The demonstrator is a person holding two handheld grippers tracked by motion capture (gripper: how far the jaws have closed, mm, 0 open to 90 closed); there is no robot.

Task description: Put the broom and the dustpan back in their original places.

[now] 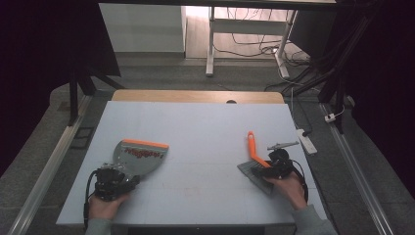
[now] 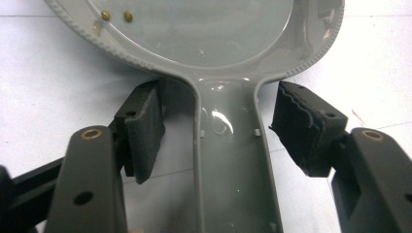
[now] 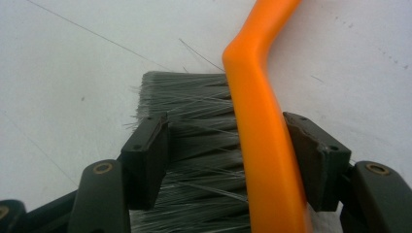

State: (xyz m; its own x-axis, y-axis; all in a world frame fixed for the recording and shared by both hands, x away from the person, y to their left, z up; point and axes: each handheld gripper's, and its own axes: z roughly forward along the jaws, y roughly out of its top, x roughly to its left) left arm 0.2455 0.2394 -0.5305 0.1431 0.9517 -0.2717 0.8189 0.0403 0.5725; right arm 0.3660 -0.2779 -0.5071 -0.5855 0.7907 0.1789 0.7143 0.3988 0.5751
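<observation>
**One dustpan, one brush, two hand-held grippers**

One grey dustpan (image 1: pixel 139 155) with an orange lip lies near the bench's (image 1: pixel 205 127) left edge, towards the front. Its handle runs back to the front-left corner, and its mouth faces the far right. The left hand-held gripper (image 1: pixel 117 177) straddles that handle, jaws apart, pads clear of it. Two small yellow beads (image 2: pixel 116 16) sit in the pan.

One brush (image 1: pixel 254 159) lies near the right edge; its orange handle points to the far edge, grey bristles nearer the front. The right hand-held gripper (image 1: pixel 269 169) stands wide open around it.

The bench is pale and matte. Grey floor, a white desk frame and cables lie beyond.
</observation>
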